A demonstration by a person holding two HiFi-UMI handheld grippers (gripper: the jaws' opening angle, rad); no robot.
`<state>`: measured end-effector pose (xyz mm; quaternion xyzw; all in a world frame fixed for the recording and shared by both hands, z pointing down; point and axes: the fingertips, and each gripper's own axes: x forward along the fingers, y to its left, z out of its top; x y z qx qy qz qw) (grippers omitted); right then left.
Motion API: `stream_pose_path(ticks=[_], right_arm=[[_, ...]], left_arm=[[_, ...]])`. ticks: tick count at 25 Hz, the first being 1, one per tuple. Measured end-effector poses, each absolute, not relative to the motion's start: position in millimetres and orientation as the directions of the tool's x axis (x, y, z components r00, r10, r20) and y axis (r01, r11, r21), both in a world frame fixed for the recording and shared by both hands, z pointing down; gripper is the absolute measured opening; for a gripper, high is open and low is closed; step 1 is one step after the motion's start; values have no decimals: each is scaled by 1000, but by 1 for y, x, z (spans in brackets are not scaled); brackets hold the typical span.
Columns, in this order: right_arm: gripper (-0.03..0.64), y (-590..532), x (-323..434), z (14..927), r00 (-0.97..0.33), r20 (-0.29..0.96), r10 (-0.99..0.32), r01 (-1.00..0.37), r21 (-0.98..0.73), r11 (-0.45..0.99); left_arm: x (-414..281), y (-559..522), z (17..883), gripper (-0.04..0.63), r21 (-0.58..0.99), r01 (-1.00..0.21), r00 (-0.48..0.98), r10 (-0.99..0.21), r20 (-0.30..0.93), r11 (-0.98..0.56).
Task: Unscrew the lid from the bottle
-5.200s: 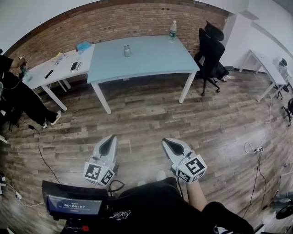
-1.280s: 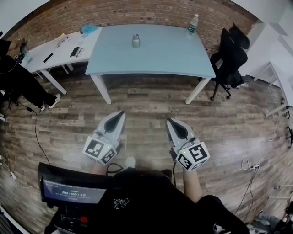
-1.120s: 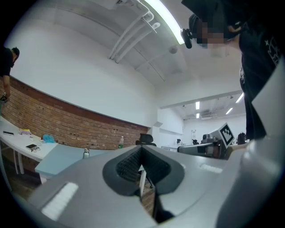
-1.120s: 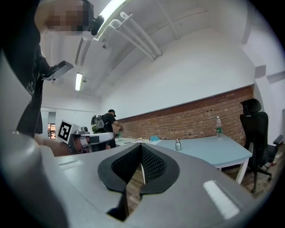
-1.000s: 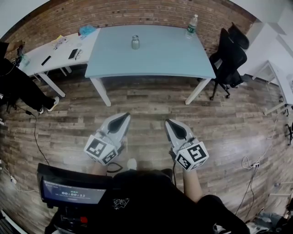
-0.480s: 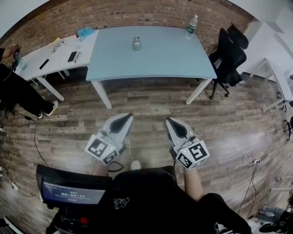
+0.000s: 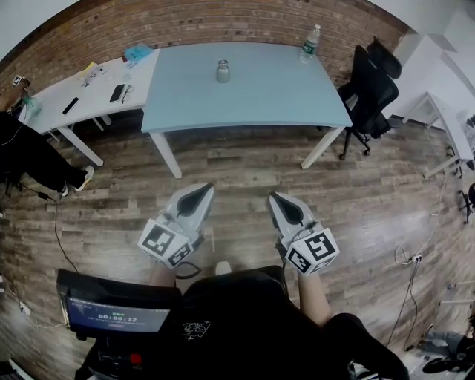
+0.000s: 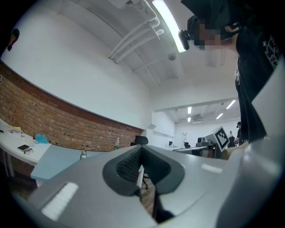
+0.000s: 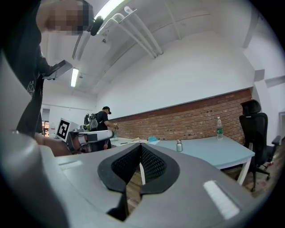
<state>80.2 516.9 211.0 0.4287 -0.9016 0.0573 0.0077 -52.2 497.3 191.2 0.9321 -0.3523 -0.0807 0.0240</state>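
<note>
Both tongs were clenched and empty. The left tongs (image 7: 205, 188) and the right tongs (image 7: 274, 198) were held side by side over the wooden floor (image 7: 245, 167), near the person's body and apart from each other. Their tips pointed toward the far desk. In the left gripper view and the right gripper view alike, the dark ribbed pads (image 9: 153, 164) met along a thin line with nothing between them.

The small metal bottle (image 7: 223, 71) stood upright on the pale blue desk (image 7: 252, 96), toward its far edge and slightly left of centre. Its lid was on, and it was well apart from both tongs. A plastic water bottle (image 7: 311, 42) stood upright at the desk's far right corner. A black office chair (image 7: 368, 87) stood just right of that desk.

A white desk (image 7: 78, 100) adjoined the blue one on the left. It carried a dark phone (image 7: 117, 92), a blue bundle (image 7: 138, 52) at its far end and a few small items too small to identify. A person in dark clothes (image 7: 30, 152) sat at the far left, beside the white desk. A brick wall (image 7: 185, 22) ran behind both desks. Another white desk (image 7: 444, 122) showed at the right edge. At the near left, below the left tongs, a small screen (image 7: 119, 315) showed lit digits.
</note>
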Motion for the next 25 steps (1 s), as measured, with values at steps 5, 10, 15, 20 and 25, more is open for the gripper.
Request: stream_pose_path(ticks=[5,10,15,20,25], right_arm=[[2,516,72,211,-635,71,-769,-772,-100,628],[2,519,70,209,-624,73,-778,-781,-87,618],[2,518,72,211,-608,78,-790,-793,-87,603],[2,518,75,213,-601,80,-795,-799,-84,595],[2,513,74,212,-606,73,-792,-795,-87,600]], left_arm=[[-65,493,195,0,118,-668,724,-678,-130,-735],[-72,494,196,0,114,-675,717,-685,-132,-729],[-75,492,200,0,125,-680,711,-691,-127,-723],[-74,492,202,0,124,-679,713,-690,-122,-723],[-76,490,202,0,127,-689,705,-701,-112,-713]])
